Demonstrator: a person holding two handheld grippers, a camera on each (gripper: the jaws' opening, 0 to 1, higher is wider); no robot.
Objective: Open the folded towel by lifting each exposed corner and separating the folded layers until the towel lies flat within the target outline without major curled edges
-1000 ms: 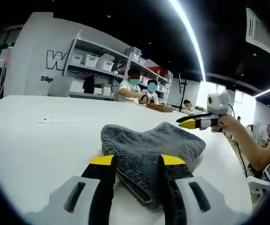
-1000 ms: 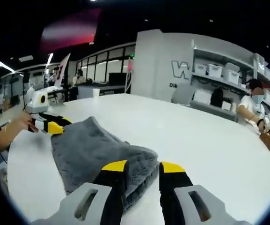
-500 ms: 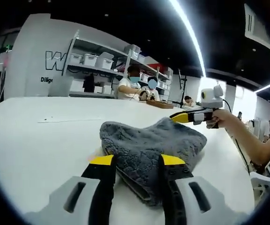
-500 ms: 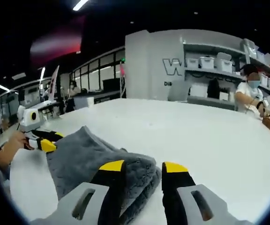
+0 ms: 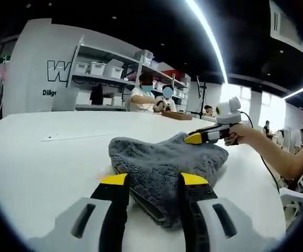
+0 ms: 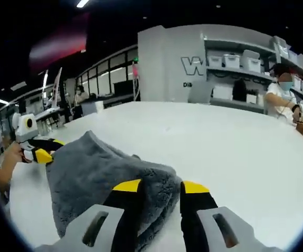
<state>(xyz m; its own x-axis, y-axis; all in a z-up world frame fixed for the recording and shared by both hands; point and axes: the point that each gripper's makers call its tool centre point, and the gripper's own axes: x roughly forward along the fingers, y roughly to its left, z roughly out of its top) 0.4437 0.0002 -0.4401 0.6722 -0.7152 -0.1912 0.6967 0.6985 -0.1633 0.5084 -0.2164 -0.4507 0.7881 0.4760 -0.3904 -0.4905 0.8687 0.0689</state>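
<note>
Right tool [image 5: 193,138] has reached the grey towel [image 5: 167,163]; both tools gape; wall lettering [image 5: 58,70] starts "W"

towel [image 5: 167,163]: near fold hidden behind left tongs [image 5: 154,181] | towel folds: layers too bunched to count | right tongs [image 6: 159,186]: whether they touch the towel, cannot tell | wall lettering [image 6: 192,66]: cut off by shelving

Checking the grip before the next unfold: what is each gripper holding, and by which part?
Nothing is clamped. Both the left gripper and right gripper stand open at opposite ends of the grey towel.
</note>
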